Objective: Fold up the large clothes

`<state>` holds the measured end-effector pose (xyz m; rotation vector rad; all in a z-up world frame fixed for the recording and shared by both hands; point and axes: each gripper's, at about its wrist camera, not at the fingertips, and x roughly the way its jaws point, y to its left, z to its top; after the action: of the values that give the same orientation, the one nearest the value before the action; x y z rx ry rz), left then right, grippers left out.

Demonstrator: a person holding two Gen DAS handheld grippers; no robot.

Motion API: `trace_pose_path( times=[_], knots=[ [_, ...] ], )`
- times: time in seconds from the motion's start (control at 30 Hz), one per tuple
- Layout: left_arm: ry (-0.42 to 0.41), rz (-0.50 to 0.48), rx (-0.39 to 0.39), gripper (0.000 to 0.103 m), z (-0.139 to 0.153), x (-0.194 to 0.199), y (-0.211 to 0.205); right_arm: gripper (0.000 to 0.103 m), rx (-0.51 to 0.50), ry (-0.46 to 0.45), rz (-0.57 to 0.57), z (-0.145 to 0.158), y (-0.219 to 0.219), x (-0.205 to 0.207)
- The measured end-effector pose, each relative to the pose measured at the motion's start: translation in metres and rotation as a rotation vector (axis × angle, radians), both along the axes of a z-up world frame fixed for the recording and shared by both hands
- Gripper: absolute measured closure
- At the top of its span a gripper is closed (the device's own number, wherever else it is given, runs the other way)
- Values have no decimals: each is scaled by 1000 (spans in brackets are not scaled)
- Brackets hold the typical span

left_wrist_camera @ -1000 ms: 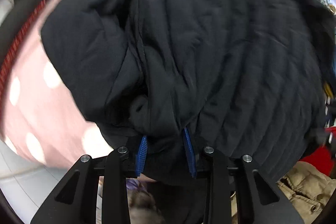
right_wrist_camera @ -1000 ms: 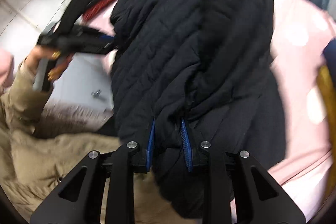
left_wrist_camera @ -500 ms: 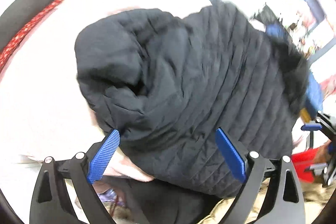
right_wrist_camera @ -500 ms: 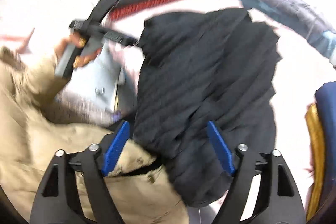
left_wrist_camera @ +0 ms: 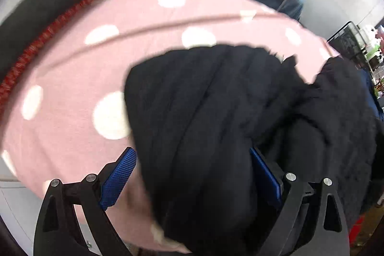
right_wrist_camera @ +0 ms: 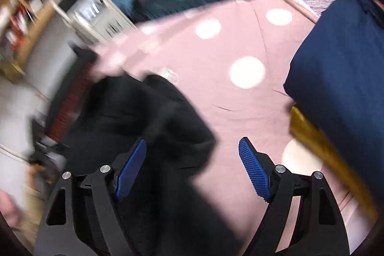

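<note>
A black quilted jacket (left_wrist_camera: 216, 116), puffy with stitched ribs, lies bunched on the pink polka-dot sheet (left_wrist_camera: 72, 88) of the bed. The left gripper (left_wrist_camera: 192, 174) is spread wide, jacket fabric between its ribbed blue fingers (left_wrist_camera: 118, 174), nothing clamped. The right gripper (right_wrist_camera: 192, 169) also gapes empty, the jacket at its left. Far right, a folded navy garment (right_wrist_camera: 340, 68) crowds the bed's edge.

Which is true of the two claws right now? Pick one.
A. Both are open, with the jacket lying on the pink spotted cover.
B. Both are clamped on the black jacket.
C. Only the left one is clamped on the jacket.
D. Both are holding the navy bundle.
A: the left claw and right claw both show spread blue pads, and the black jacket lies loose on the pink spotted cover.
</note>
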<state>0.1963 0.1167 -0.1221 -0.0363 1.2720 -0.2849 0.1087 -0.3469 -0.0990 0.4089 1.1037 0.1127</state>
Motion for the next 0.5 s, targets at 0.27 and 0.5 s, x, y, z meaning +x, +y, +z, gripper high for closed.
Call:
trace_pose_path(
  times=[0.27,0.5],
  knots=[
    [13,12,-65,56,-25,-25,0,68,142,231,139,-105,46,21],
    [-104,-34,-3,81,26,-56,-24,96,52,42,184,-47,65,1]
  ],
)
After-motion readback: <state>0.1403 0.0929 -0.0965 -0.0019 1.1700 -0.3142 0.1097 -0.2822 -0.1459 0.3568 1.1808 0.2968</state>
